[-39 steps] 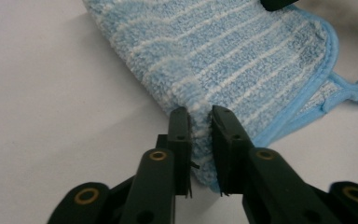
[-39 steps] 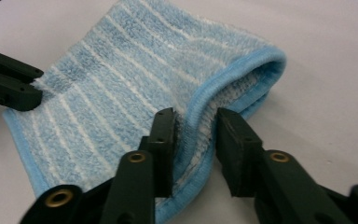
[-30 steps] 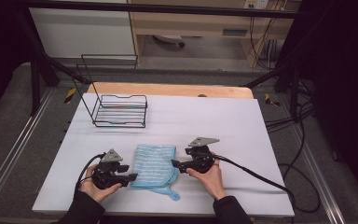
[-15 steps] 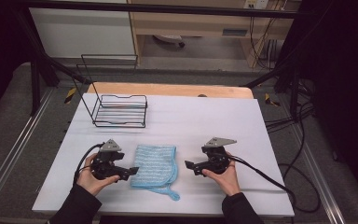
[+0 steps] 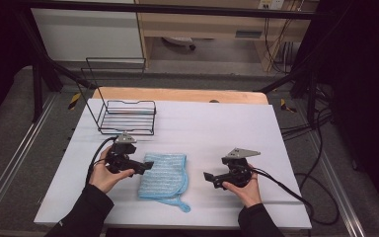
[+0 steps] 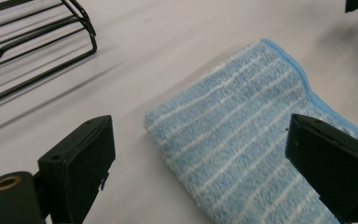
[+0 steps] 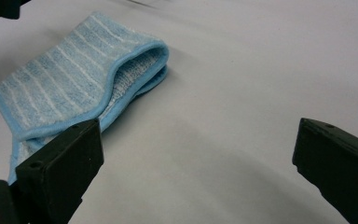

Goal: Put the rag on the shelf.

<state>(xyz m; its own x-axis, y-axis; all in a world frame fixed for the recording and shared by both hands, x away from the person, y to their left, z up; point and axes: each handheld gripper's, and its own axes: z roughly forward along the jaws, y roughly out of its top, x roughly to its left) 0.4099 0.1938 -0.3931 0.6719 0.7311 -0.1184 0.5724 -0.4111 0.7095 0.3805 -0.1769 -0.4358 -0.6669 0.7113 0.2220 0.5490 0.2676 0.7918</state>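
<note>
A light blue striped cloth (image 5: 163, 175) lies folded on the white table (image 5: 217, 128), its loose corner trailing toward the front edge. My left gripper (image 5: 147, 167) is held just over the cloth's left edge. Its jaws have just been opening and now stand wide, with the cloth (image 6: 233, 140) lying below them untouched. My right gripper (image 5: 208, 176) hovers over bare table a short way right of the cloth. Its jaws have also just been opening and stand wide with nothing between them. In the right gripper view the cloth (image 7: 65, 79) lies to the upper left, fold open toward me.
A black wire rack (image 5: 128, 116) stands at the back left of the table, close behind the left hand, and its bars (image 6: 28, 46) show at the upper left of the left gripper view. Cables trail from both grippers toward the front.
Both grippers have let go of the cloth and drawn apart. The left went left and up a little, the right went right. The cloth stays folded in place.
</note>
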